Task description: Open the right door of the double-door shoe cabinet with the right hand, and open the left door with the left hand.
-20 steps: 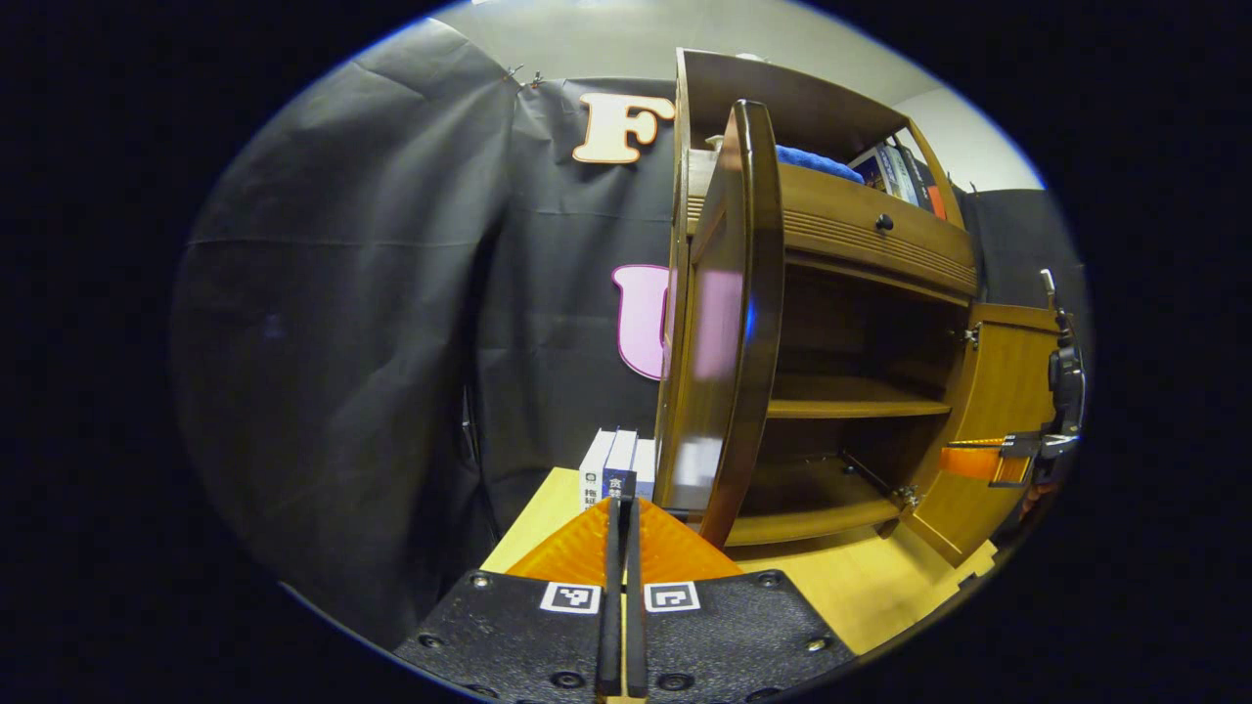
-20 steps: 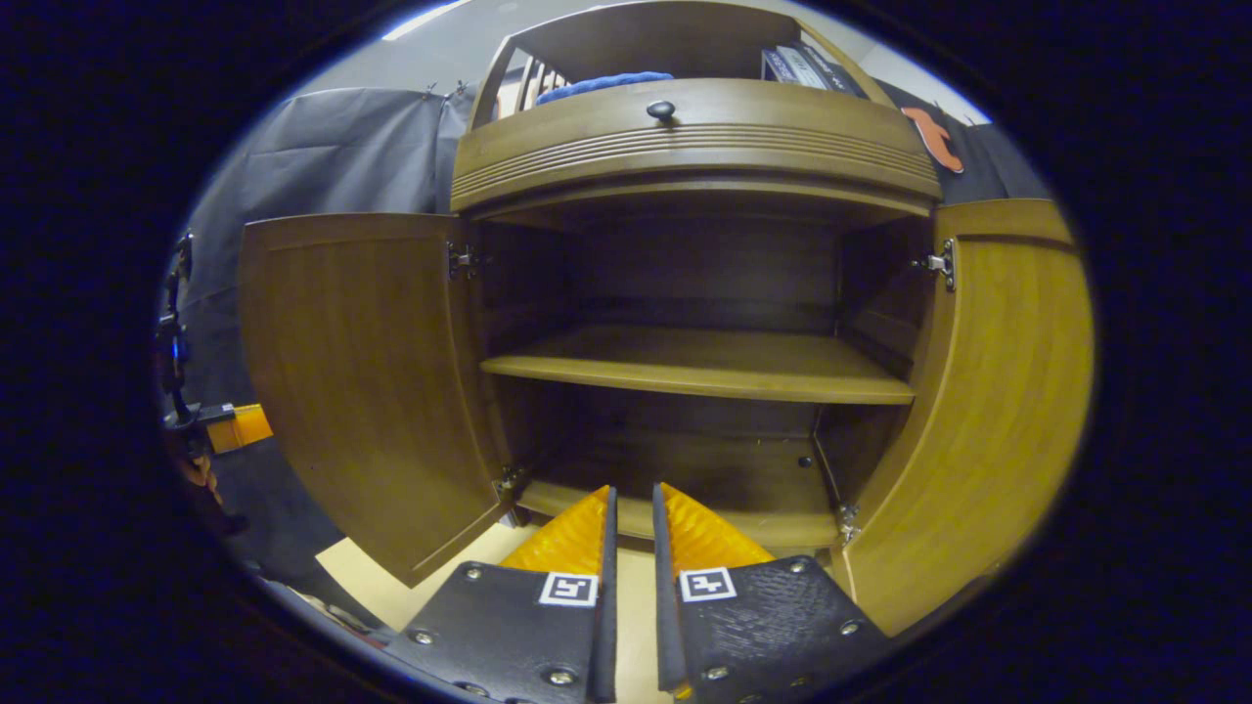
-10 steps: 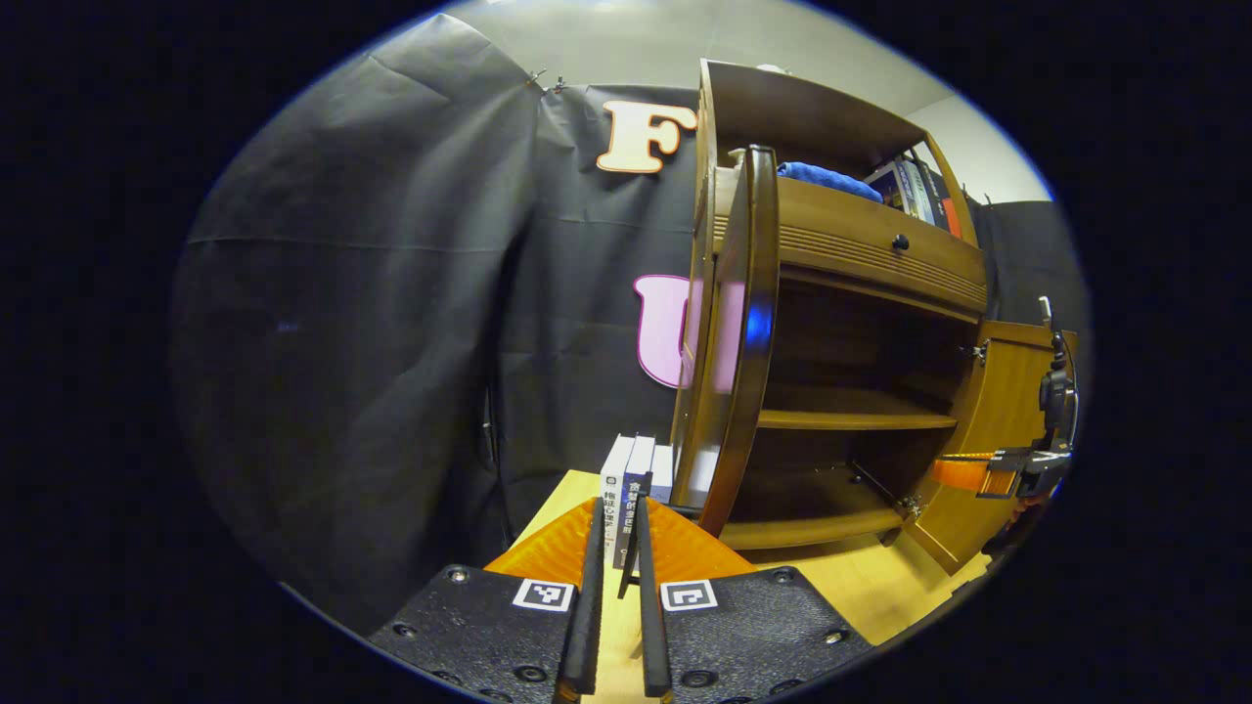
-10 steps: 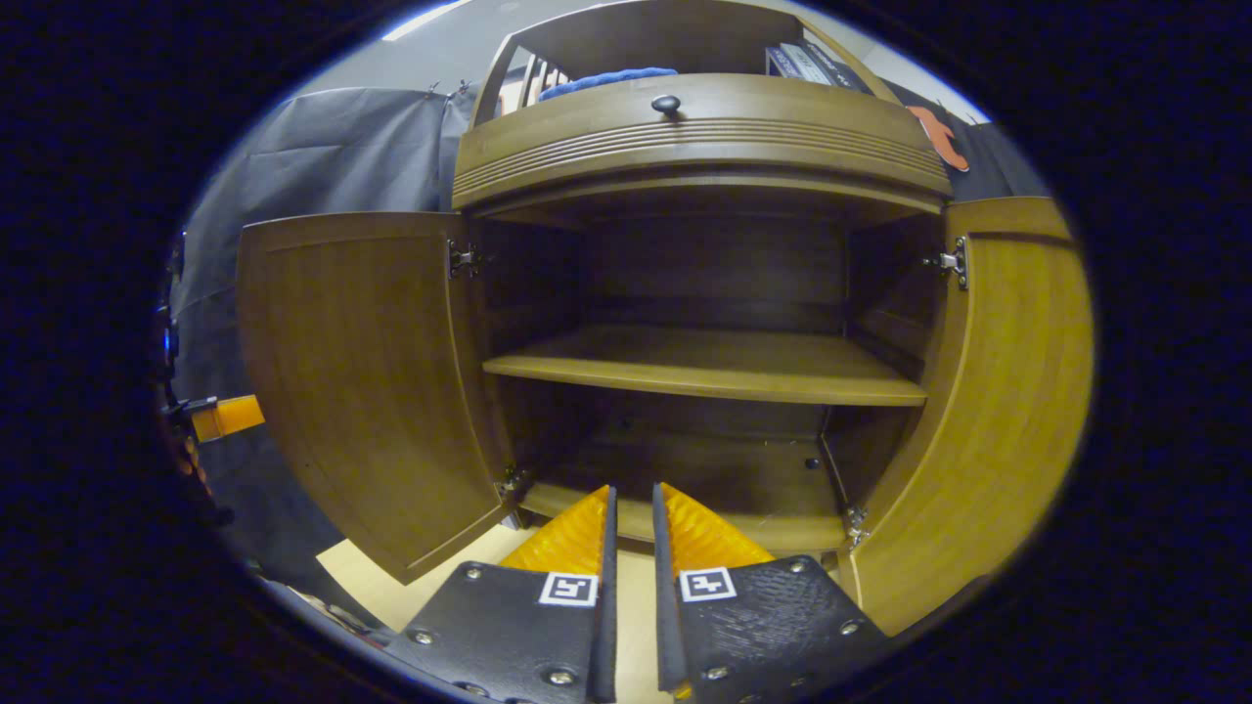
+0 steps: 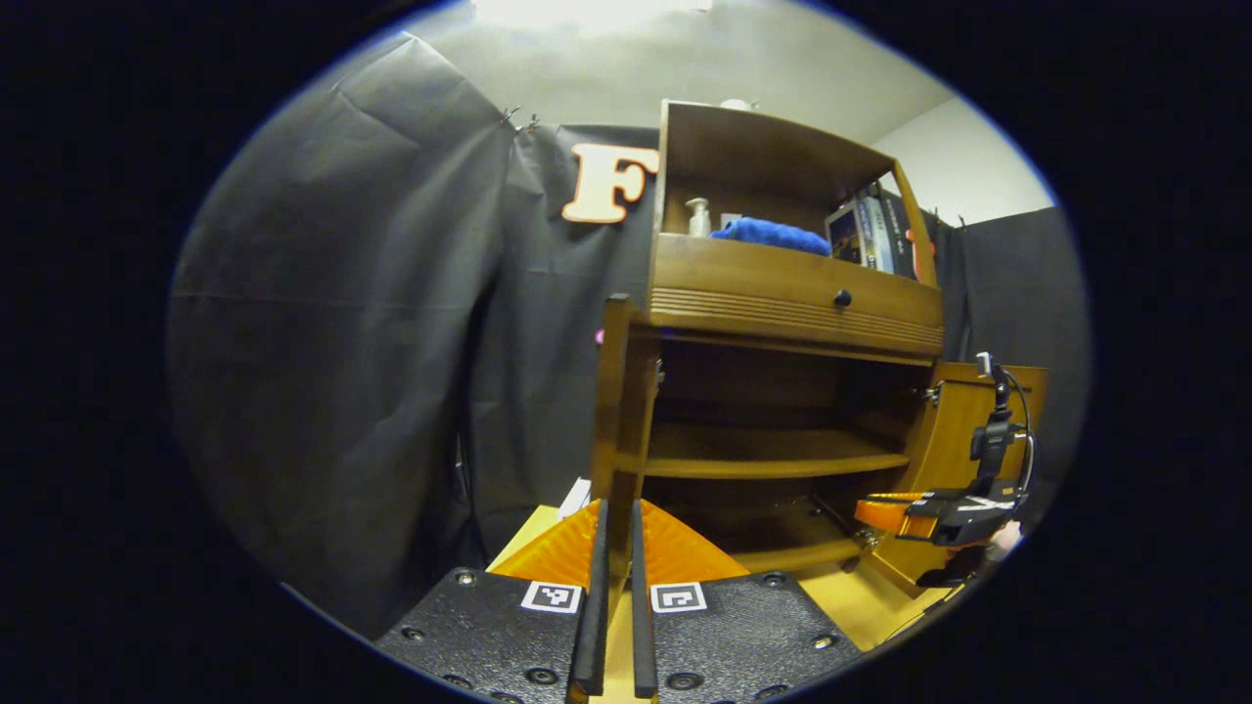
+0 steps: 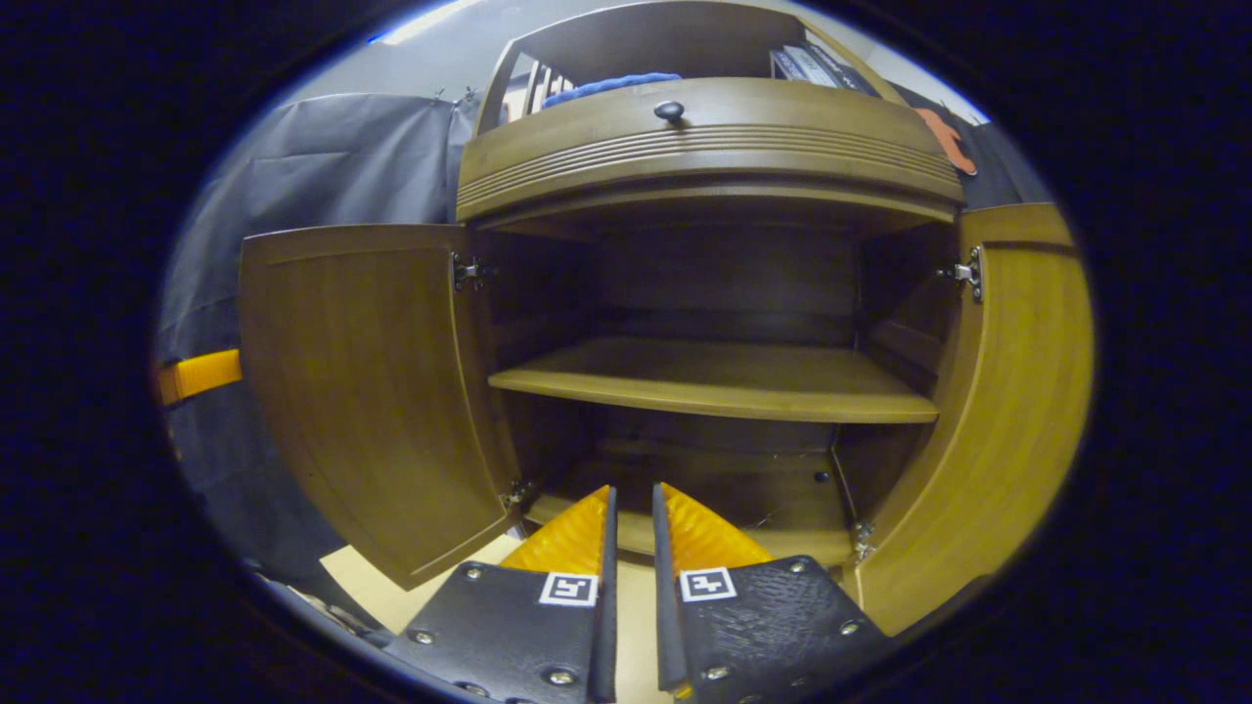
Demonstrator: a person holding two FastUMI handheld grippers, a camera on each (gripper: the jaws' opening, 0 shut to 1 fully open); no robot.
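Observation:
The brown shoe cabinet stands with both doors swung wide. In the right gripper view the left door and right door flank a bare inner shelf. My right gripper hovers in front of the bottom compartment, fingers slightly apart with nothing between them. In the left gripper view the left door shows edge-on, just beyond my left gripper, whose fingers stand narrowly apart and hold nothing. The right gripper hangs near the right door.
A blue cloth, a pump bottle and books sit in the cabinet's top nook, above a drawer with a dark knob. The cabinet rests on a light wooden table. A white box stands beside it.
My left gripper's fingers have parted from shut and it has drawn back from the left door, which now looks edge-on. The right gripper has barely moved.

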